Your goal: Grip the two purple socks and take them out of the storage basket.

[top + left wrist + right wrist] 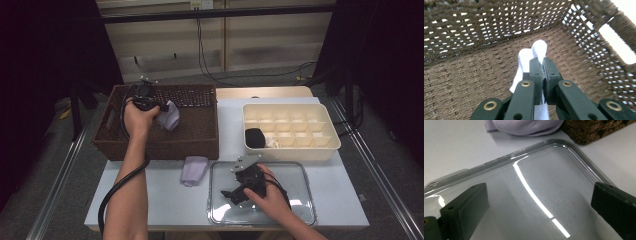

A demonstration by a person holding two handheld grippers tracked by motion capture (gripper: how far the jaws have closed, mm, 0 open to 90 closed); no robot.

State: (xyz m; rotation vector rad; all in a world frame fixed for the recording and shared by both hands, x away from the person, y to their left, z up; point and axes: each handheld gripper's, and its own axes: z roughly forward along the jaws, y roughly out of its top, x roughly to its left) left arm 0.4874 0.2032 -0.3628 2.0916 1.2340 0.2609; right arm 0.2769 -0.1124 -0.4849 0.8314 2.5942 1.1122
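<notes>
My left gripper (162, 107) is over the brown wicker basket (200, 135), shut on a pale lilac sock (170, 116) that hangs from its jaws. In the left gripper view the jaws (542, 62) meet tightly on the white-looking sock (525, 60) above the woven basket floor (469, 82). A second lilac sock (194, 170) lies on the table in front of the basket. My right gripper (229, 195) rests over the clear plastic tray (300, 200), open with nothing between its jaws (540, 195); the tray's rim (564, 150) and the lilac sock (524, 126) lie beyond.
A cream box with several compartments (300, 127) stands at the right rear, holding a black rolled item (254, 137) and a white one (272, 143). The basket's corner (594, 130) is close to the tray. Cables trail from both grippers.
</notes>
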